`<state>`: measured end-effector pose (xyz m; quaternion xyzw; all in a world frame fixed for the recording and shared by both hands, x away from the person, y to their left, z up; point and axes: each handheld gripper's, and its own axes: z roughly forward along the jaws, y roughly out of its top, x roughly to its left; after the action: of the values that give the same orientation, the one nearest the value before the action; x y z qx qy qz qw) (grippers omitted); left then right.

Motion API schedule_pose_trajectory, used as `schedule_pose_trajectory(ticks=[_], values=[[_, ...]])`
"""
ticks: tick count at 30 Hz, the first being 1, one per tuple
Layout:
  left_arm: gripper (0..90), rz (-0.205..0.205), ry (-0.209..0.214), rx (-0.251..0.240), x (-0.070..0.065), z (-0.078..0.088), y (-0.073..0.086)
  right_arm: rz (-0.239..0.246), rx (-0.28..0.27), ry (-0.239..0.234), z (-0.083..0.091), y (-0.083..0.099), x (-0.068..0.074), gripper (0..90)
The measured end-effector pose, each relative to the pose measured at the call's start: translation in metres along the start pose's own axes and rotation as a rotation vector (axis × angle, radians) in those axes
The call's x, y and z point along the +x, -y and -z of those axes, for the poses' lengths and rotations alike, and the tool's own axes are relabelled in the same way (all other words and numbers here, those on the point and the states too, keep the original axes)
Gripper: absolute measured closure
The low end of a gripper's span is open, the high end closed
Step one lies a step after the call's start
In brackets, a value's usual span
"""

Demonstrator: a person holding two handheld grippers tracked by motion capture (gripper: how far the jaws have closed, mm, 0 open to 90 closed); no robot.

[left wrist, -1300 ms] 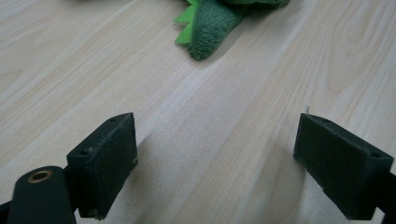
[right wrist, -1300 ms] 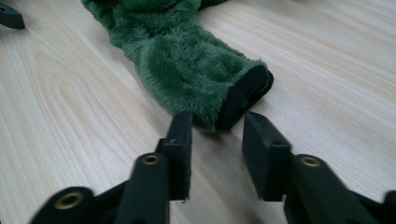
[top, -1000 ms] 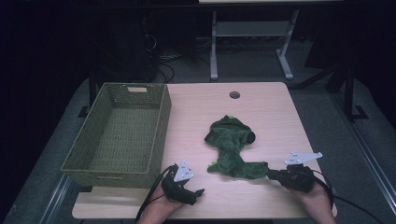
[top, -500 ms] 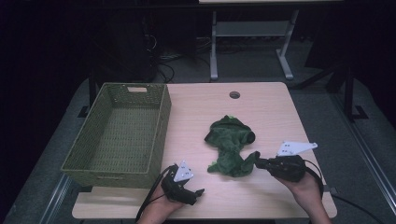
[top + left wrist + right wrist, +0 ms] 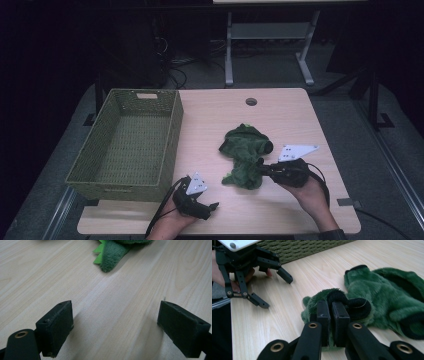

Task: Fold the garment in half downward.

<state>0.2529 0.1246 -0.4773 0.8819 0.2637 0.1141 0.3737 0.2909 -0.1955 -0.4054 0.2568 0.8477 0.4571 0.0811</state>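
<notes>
A dark green plush toy (image 5: 245,152) with black trim lies crumpled right of the table's middle. My right gripper (image 5: 261,169) reaches in from the right, shut on a fold of its near edge. In the right gripper view the two jaws pinch green fur (image 5: 332,315) beside a black cuff (image 5: 358,306). My left gripper (image 5: 214,205) rests near the front edge, left of the toy and apart from it, open. In the left gripper view the jaws (image 5: 115,325) stand wide over bare wood, with the toy's spiked tail (image 5: 110,255) ahead. The left gripper (image 5: 275,291) also appears across the table in the right gripper view.
A green woven basket (image 5: 172,135) stands empty at the table's left side, and its wall (image 5: 299,247) is behind the left gripper. The wooden table (image 5: 280,110) has a round cable hole (image 5: 251,101) at the back. A metal stand (image 5: 270,45) is on the floor beyond.
My right gripper has moved left and upward, carrying the toy's near edge so the toy bunches up. The left gripper has stayed put.
</notes>
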Motion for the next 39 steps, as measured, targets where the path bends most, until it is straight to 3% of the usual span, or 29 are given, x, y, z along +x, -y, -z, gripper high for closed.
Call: schedule_pose_trajectory(ticks=[9, 14, 17, 21, 25, 30, 39], values=[[12.5, 0.001, 0.002, 0.003, 0.0, 0.0, 0.0, 0.016, 0.007, -0.04, -0.023, -0.017, 0.001, 83.6], [12.5, 0.006, 0.002, -0.001, 0.0, 0.0, 0.0, 0.008, -0.004, -0.045, -0.034, -0.021, -0.001, 75.0], [12.5, 0.006, 0.002, -0.001, 0.0, 0.0, 0.0, -0.009, -0.02, -0.033, -0.032, -0.022, -0.004, 81.1], [12.5, -0.001, 0.003, 0.002, 0.0, 0.0, 0.0, -0.04, -0.013, 0.034, -0.031, -0.021, -0.012, 89.7], [12.5, -0.008, 0.001, 0.004, 0.001, 0.0, 0.0, -0.078, 0.056, 0.047, -0.049, -0.016, -0.019, 89.8], [12.5, 0.002, 0.005, 0.001, 0.0, 0.0, 0.0, -0.071, 0.169, 0.023, -0.075, -0.004, -0.019, 89.9], [12.7, 0.007, 0.0, 0.003, 0.0, 0.0, 0.0, -0.09, 0.215, 0.035, -0.087, 0.006, -0.017, 90.0]])
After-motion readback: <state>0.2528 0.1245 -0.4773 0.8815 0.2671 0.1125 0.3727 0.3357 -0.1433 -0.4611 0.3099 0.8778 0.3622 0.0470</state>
